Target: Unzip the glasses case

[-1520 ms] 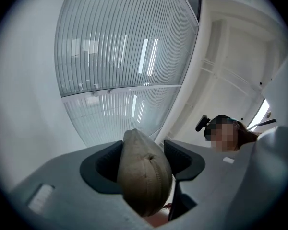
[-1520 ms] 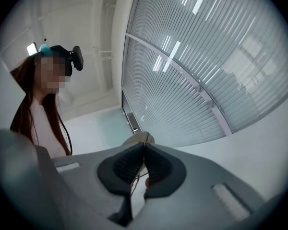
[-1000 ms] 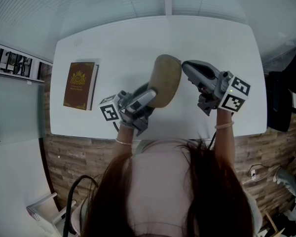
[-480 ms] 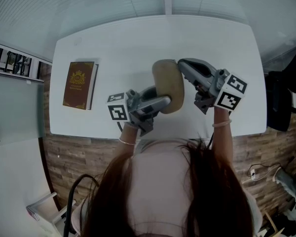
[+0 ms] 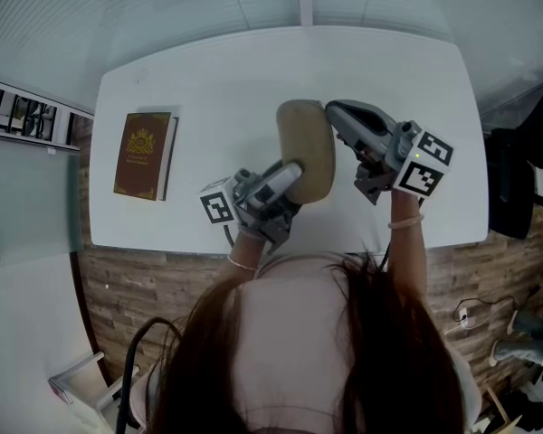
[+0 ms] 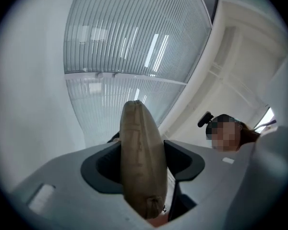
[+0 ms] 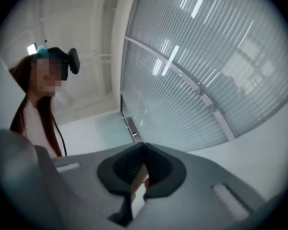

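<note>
The tan oval glasses case [image 5: 306, 147] is held up over the white table [image 5: 208, 70], its long side running away from me. My left gripper [image 5: 288, 177] grips its near end. In the left gripper view the case [image 6: 141, 171] stands edge-on between the two pads [image 6: 105, 164], which have just closed a little more onto its sides. My right gripper [image 5: 333, 112] meets the case's far right corner. In the right gripper view its [image 7: 144, 145] pads touch at the tips, with a small tan piece, seemingly the zipper pull [image 7: 138, 178], pinched behind them.
A brown book [image 5: 145, 155] with a gold emblem lies on the table's left side. A black chair [image 5: 511, 183] stands beyond the right edge. Slatted blinds and a person wearing a head camera [image 7: 62, 61] show in the gripper views.
The case has swung from tilted to nearly straight and shifted slightly left. The left gripper has rolled and moved a little right under it. The right gripper's tip has closed in on the case's corner.
</note>
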`<action>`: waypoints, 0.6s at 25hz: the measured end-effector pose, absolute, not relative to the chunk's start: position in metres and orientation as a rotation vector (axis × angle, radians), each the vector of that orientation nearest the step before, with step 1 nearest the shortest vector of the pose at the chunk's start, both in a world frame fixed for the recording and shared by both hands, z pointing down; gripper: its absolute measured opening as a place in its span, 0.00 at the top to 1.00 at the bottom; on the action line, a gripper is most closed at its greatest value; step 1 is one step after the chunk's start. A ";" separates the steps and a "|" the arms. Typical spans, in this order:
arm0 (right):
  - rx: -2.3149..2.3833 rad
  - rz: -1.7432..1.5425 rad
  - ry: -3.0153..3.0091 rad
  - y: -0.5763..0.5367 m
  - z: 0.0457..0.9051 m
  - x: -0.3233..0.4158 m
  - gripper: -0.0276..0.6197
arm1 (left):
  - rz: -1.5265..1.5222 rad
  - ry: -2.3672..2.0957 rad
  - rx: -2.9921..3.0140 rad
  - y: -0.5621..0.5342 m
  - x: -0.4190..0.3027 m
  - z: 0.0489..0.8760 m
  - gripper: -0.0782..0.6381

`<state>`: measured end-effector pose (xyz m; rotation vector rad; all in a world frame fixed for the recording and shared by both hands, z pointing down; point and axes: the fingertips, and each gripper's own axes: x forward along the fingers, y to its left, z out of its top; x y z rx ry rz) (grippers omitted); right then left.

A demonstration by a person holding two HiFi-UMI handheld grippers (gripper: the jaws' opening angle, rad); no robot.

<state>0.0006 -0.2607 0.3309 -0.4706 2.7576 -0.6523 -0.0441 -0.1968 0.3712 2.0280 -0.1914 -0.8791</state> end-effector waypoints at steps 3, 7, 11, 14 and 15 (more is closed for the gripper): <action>-0.468 -0.648 2.756 -0.262 0.330 0.002 0.95 | -0.903 -0.198 2.005 -0.198 -0.045 0.373 0.51; -0.460 -0.626 2.789 -0.259 0.331 0.002 0.95 | -0.984 -0.160 1.922 -0.201 -0.049 0.365 0.51; -0.443 -0.630 2.805 -0.251 0.334 -0.001 0.95 | -1.026 -0.159 1.899 -0.205 -0.054 0.356 0.51; -0.437 -0.645 2.793 -0.249 0.335 -0.001 0.95 | -1.019 -0.172 1.911 -0.204 -0.056 0.356 0.51; -0.434 -0.646 2.796 -0.249 0.336 -0.002 0.95 | -1.027 -0.177 1.906 -0.205 -0.058 0.357 0.51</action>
